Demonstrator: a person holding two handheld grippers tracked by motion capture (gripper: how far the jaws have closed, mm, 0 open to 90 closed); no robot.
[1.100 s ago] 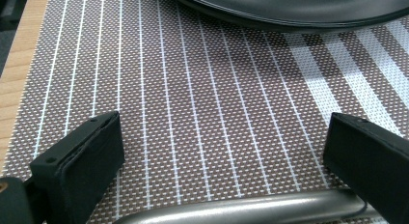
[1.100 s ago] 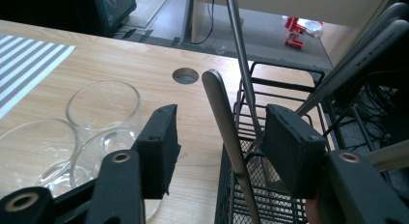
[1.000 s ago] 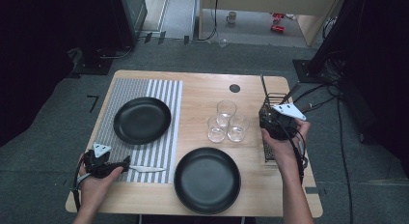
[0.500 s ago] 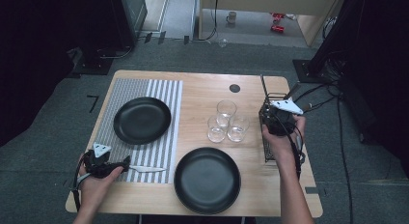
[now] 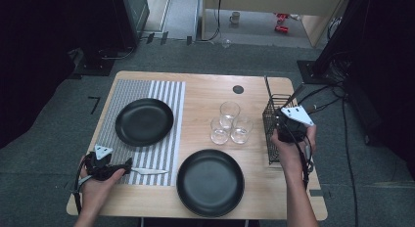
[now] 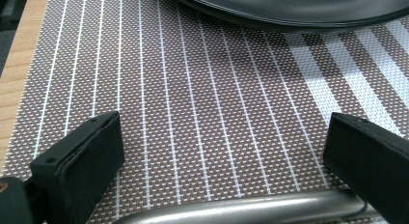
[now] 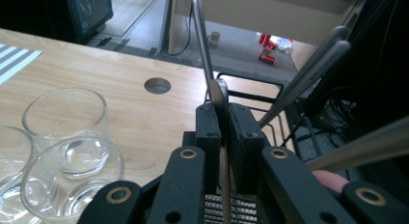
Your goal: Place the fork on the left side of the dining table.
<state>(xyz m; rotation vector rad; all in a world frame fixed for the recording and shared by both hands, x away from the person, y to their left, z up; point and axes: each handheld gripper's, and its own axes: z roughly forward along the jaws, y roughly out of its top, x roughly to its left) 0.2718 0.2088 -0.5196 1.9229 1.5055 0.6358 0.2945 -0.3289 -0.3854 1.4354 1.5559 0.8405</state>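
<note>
The light wooden tabletop has a round hole near its far edge. A striped placemat covers its left part and carries a black plate and, at the near edge of the mat, a knife. A second black plate lies straight on the wood at the near middle. Three clear glasses stand close together beyond it. A black wire basket sits at the right edge, with cutlery handles standing up from it.
</note>
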